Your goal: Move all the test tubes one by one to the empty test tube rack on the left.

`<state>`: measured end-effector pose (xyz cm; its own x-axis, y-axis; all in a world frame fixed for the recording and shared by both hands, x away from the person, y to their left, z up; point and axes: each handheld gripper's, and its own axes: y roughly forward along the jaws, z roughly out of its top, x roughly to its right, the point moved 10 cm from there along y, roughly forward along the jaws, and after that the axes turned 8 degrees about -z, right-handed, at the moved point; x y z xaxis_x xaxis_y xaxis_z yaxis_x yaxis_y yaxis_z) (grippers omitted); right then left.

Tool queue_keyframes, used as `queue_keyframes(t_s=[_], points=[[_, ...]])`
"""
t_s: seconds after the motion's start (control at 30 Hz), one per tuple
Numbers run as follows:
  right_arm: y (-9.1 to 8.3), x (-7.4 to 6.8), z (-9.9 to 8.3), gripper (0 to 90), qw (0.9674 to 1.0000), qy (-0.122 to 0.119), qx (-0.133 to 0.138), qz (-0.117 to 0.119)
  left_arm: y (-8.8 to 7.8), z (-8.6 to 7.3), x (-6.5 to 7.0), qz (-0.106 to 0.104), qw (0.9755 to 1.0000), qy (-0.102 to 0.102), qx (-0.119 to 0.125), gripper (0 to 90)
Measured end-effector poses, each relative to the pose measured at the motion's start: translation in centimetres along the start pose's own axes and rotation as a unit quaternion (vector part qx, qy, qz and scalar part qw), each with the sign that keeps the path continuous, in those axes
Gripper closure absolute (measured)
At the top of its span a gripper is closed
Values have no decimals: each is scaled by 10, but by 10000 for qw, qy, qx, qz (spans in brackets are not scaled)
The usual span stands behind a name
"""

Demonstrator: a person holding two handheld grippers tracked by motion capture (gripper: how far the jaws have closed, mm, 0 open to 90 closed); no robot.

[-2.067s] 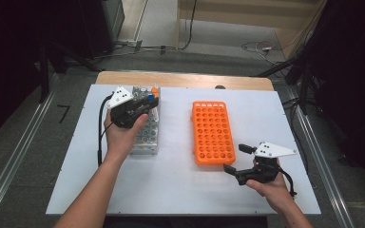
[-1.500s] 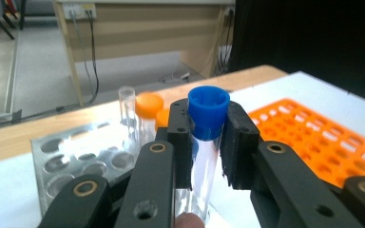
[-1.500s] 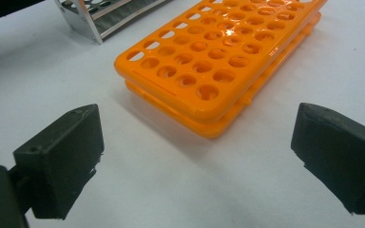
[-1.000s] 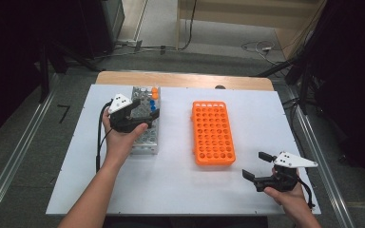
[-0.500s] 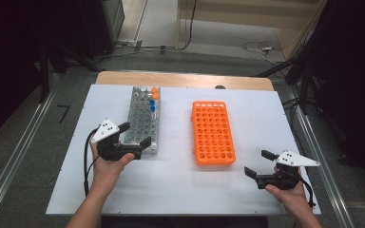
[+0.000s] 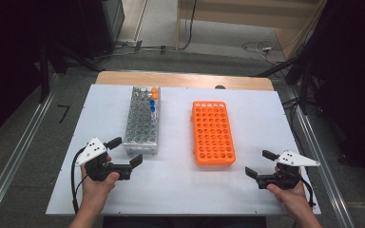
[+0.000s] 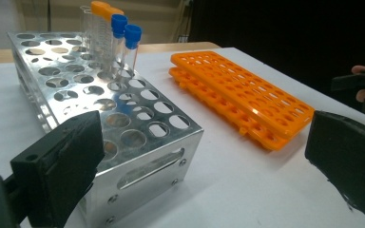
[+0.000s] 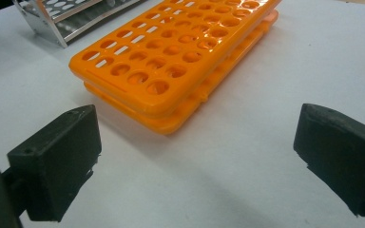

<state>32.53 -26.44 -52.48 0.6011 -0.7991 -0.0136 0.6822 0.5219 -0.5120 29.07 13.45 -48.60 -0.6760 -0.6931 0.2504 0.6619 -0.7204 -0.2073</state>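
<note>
A metal tube rack [image 6: 141,124] stands left of centre, with several orange- and blue-capped tubes [image 6: 153,98] upright at its far end. An empty orange rack [image 6: 213,134] lies to its right. My left gripper [image 6: 126,151] hovers at the metal rack's near end. Its jaws have just been opening and stand wide apart with nothing between them. In the left gripper view the metal rack's corner [image 7: 123,142] sits just beyond the left gripper [image 7: 204,166], and the capped tubes [image 7: 119,38] stand farther off. My right gripper [image 6: 260,163] is open and empty, near the front right; the right gripper [image 8: 199,161] faces the orange rack [image 8: 171,52].
The white table top [image 6: 180,185] has bare room along its front between the two hands. A wooden strip [image 6: 185,80] runs along the table's far edge. Metal rails [image 6: 14,156] flank the table on the floor, and cables lie beyond it.
My left hand has drawn back from over the metal rack's far end to its near end, and its jaws have spread. The right hand has kept still over the last second.
</note>
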Motion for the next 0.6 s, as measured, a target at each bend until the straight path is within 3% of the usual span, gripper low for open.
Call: queue_keyframes(t_s=[0.33, 0.47, 0.6], points=[[-1, 0, -2, 1, 10000, -17, 30, 13, -18, -20, -5, 193, 9994, 186, -216, 0], [-2, 2, -3, 1, 10000, -33, 48, 2, -21, -21, -13, 280, 9994, 85, -181, 0], [-2, 5, -4, 1, 10000, -6, 64, -28, -23, -20, -14, 275, 9995, 107, -134, 0]])
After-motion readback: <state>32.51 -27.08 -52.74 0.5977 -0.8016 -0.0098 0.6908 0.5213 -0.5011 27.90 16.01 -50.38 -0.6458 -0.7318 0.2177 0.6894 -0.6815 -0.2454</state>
